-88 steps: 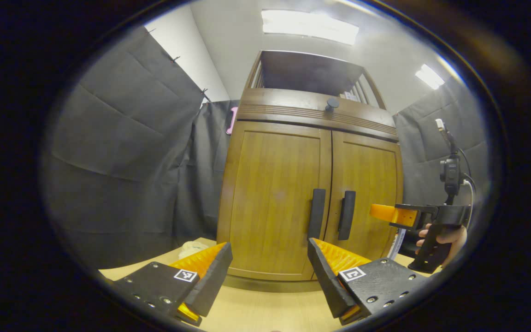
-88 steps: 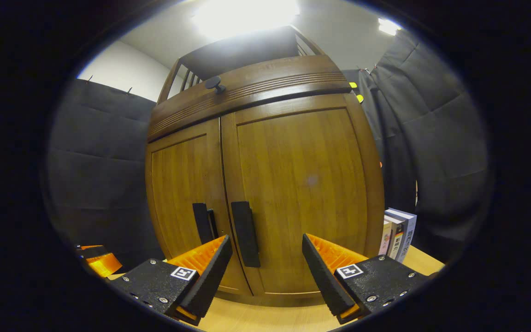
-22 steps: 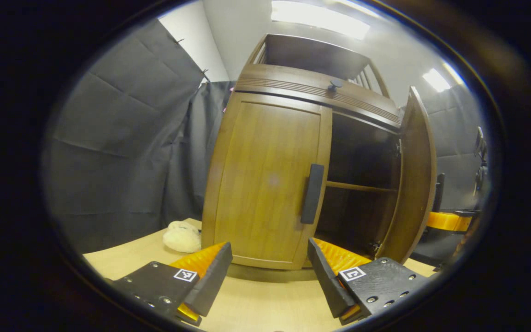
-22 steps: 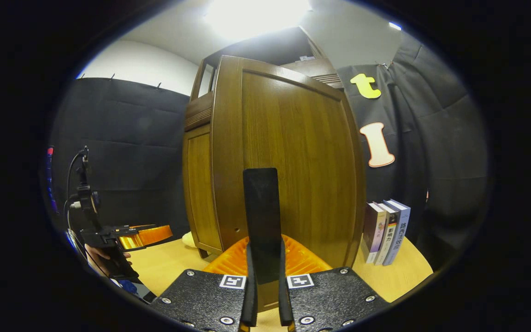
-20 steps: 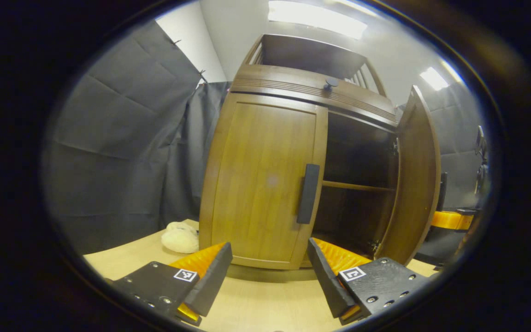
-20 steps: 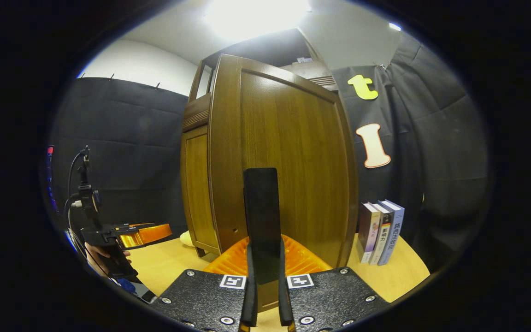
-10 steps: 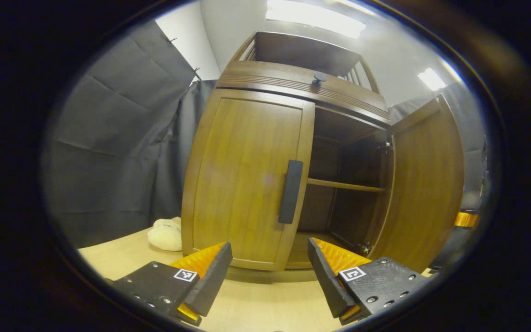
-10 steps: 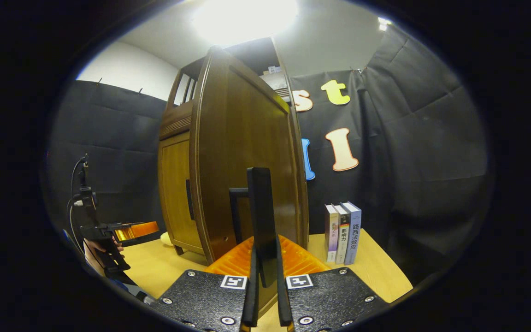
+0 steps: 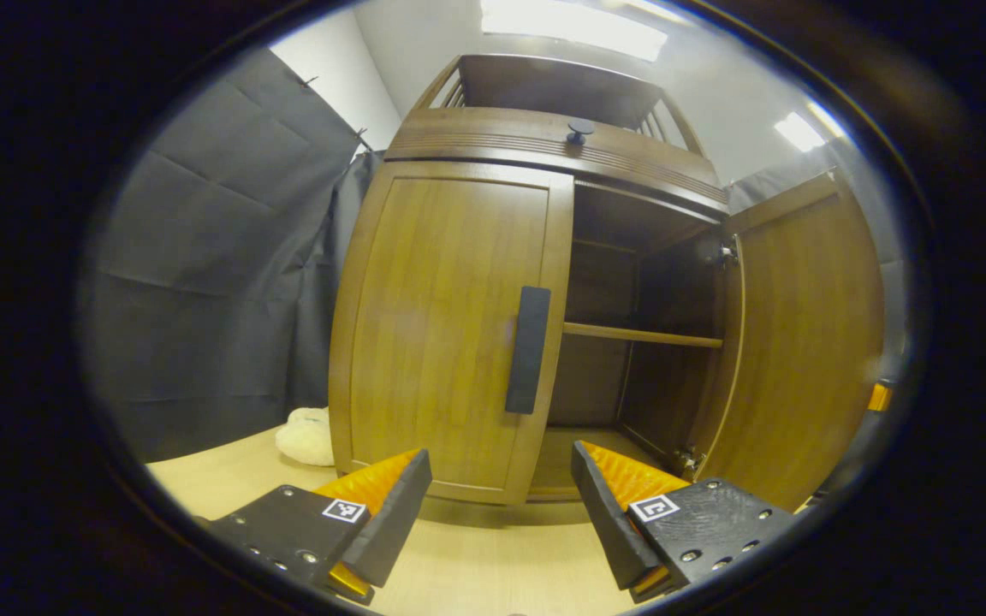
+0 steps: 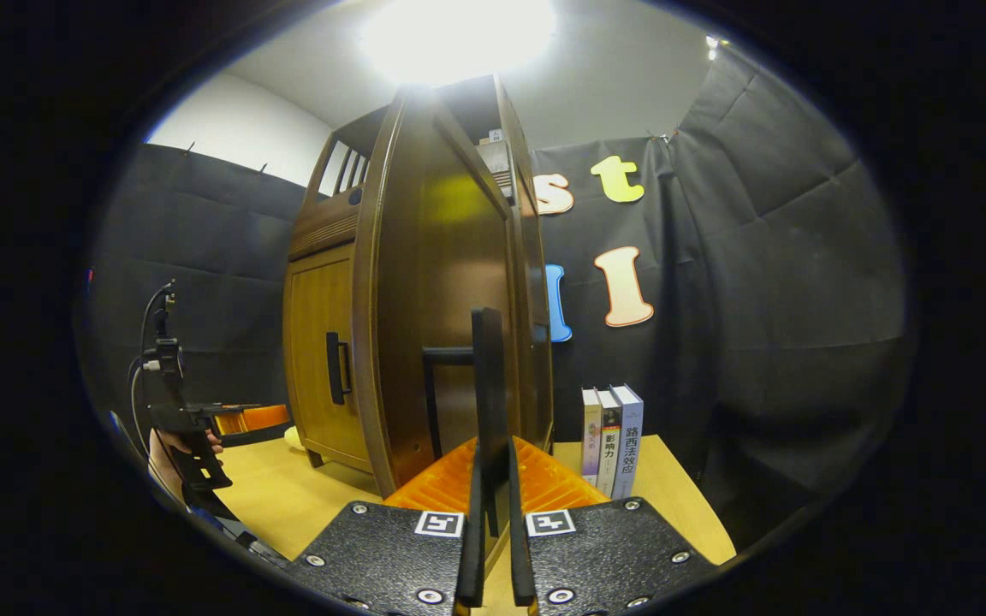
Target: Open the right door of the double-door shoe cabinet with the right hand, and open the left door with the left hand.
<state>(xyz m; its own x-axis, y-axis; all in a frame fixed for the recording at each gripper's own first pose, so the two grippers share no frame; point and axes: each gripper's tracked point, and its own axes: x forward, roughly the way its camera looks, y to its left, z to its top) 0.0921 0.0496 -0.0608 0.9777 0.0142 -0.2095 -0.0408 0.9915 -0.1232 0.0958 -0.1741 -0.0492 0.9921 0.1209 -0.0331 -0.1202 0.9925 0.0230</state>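
A brown wooden shoe cabinet (image 9: 493, 154) stands on the table. Its left door (image 9: 442, 316) is closed, with a dark vertical handle (image 9: 528, 349). Its right door (image 9: 801, 342) is swung wide open, baring a shelf (image 9: 638, 335) inside. My left gripper (image 9: 497, 513) is open, low in front of the left door and apart from its handle. In the right gripper view my right gripper (image 10: 490, 530) is shut on the right door's handle (image 10: 486, 385), with the right door (image 10: 442, 291) seen nearly edge-on. Farther off at the left, a hand holds the left gripper (image 10: 240, 419).
A pale fluffy slipper (image 9: 305, 435) lies on the wooden table (image 9: 493, 565) left of the cabinet. Three books (image 10: 611, 438) stand upright right of the cabinet, against the black cloth wall. A round knob (image 9: 579, 128) sits on the cabinet's top.
The right door has swung from closed to wide open, drawn by my right gripper shut on its handle. My left gripper has come closer to the left door, still open.
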